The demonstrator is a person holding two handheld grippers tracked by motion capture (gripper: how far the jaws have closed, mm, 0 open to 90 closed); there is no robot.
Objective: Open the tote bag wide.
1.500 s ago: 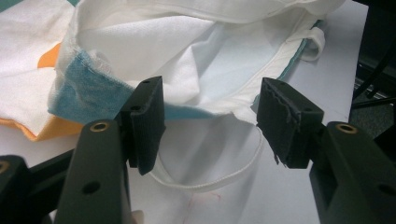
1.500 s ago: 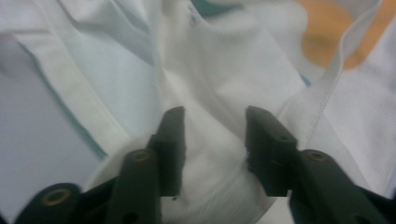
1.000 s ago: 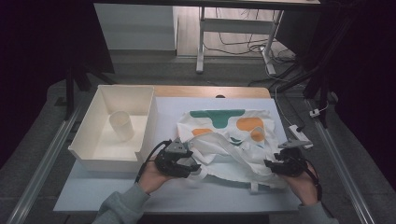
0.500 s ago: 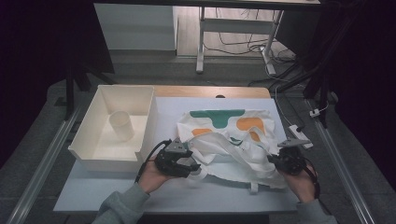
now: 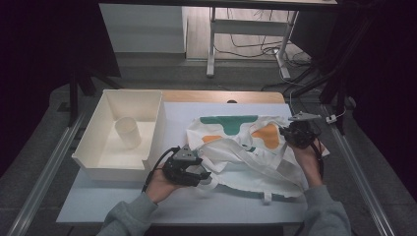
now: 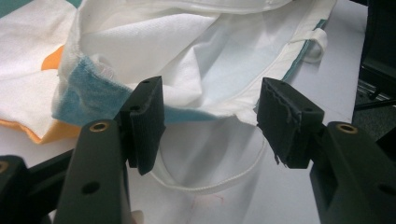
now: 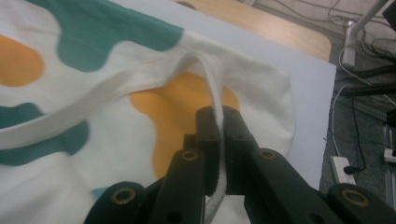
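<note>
A white cloth tote bag (image 5: 236,147) with green and orange patches lies crumpled on the table. My right gripper (image 5: 290,133) is over the bag's far right part, beside an orange patch. In the right gripper view its jaws (image 7: 219,119) are shut on the bag's white strap (image 7: 211,79), which loops up from the cloth. My left gripper (image 5: 202,173) rests at the bag's near left edge. In the left gripper view it (image 6: 210,116) stands open, with the bag's hem (image 6: 233,105) running between the pads and a blue-green lining patch (image 6: 93,95) to the left.
A white bin (image 5: 152,132) stands at the left of the table with a white cup (image 5: 128,132) inside. The white tabletop (image 5: 196,206) ends near the person. A wooden strip (image 5: 221,96) runs along the far edge. Cables lie on the floor at the right.
My right gripper has moved away from the person along the bag's right side, with the strap in it, and the bag's right half is pulled out flatter. The left gripper has not moved.
</note>
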